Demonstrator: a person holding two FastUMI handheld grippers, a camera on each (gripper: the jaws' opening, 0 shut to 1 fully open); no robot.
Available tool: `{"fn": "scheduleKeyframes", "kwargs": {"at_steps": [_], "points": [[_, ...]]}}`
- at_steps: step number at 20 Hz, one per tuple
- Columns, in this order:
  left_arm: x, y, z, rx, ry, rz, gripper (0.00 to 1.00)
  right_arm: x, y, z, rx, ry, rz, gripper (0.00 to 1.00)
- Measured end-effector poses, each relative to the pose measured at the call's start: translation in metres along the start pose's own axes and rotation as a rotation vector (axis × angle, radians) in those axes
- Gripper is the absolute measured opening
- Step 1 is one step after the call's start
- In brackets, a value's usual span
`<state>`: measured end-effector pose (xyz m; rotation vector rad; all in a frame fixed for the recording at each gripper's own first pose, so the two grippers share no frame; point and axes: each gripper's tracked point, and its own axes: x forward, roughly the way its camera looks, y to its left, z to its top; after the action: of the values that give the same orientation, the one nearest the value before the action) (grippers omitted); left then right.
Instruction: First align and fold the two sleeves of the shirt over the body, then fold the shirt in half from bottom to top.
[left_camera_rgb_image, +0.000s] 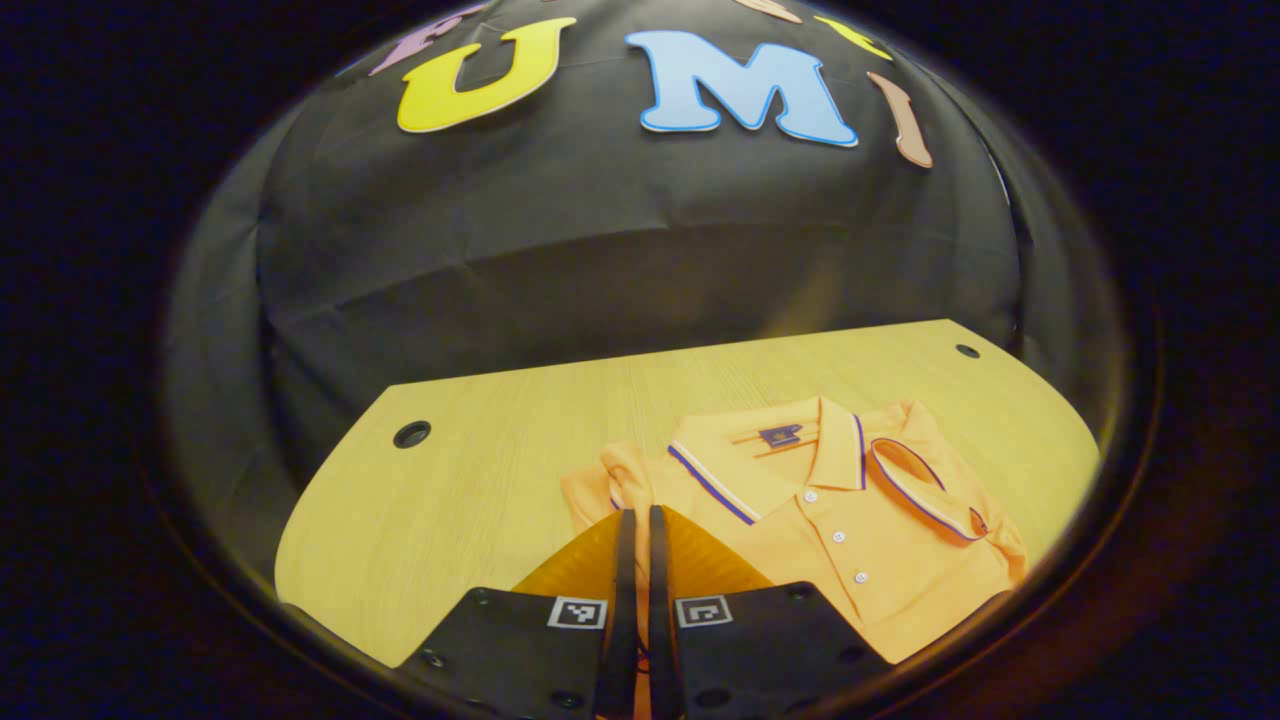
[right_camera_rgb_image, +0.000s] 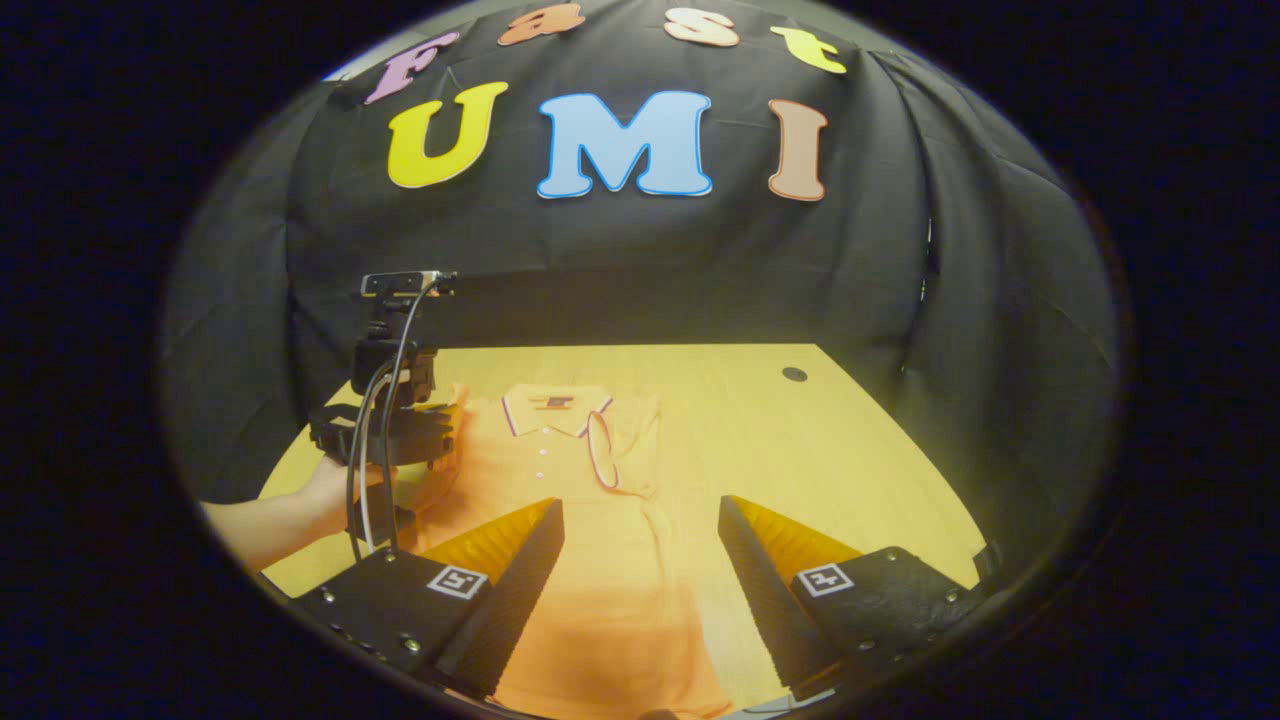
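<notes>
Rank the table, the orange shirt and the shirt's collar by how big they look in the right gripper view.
1. Table, largest.
2. Orange shirt, which lies on it.
3. Collar, smallest.
The shirt's near end sits close to the camera, so it looks enlarged there.

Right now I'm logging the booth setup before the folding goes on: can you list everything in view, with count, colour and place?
shirt: one, orange polo with striped collar and white buttons, flat on the table, one sleeve already folded over the body.
table: one, light wood, under the shirt, with dark round holes near its far corners.
booth wall: one, black cloth, behind the table.
left gripper: one, fingers together, over the shirt's sleeve edge; whether cloth is pinched between them cannot be told. In the right gripper view it carries a camera and cables.
right gripper: one, fingers wide apart, above the shirt's lower body.
hand: one, holding the left gripper at the table's left edge.
</notes>
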<state>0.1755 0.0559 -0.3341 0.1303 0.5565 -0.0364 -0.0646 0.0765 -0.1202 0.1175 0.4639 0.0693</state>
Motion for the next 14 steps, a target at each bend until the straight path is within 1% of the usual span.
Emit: {"fn": "scheduleKeyframes", "kwargs": {"at_steps": [3,5,6,7,8,9,13,14], "points": [[0.005,-0.007,-0.008,0.040,0.034,-0.011,0.12,-0.002,0.002,-0.004,-0.001,0.000,0.005,0.96],[0.005,-0.013,-0.013,0.047,0.064,-0.025,0.14,-0.001,-0.003,-0.007,-0.020,0.000,0.007,0.96],[0.003,-0.015,-0.016,0.041,0.077,-0.036,0.26,0.000,-0.006,-0.009,-0.027,0.004,0.010,0.97],[0.000,-0.019,-0.019,0.027,0.087,-0.045,0.29,0.002,-0.009,-0.012,-0.034,0.007,0.014,0.97],[-0.004,-0.021,-0.022,0.011,0.100,-0.048,0.36,0.003,-0.012,-0.013,-0.040,0.011,0.016,0.97],[-0.009,-0.021,-0.025,-0.007,0.112,-0.045,0.41,0.005,-0.016,-0.017,-0.043,0.015,0.021,0.96],[-0.043,-0.025,-0.035,-0.092,0.133,-0.050,0.81,0.012,-0.025,-0.034,-0.084,0.036,0.049,0.96],[-0.054,-0.024,-0.038,-0.103,0.136,-0.047,0.88,0.013,-0.025,-0.040,-0.102,0.042,0.065,0.97]]}}
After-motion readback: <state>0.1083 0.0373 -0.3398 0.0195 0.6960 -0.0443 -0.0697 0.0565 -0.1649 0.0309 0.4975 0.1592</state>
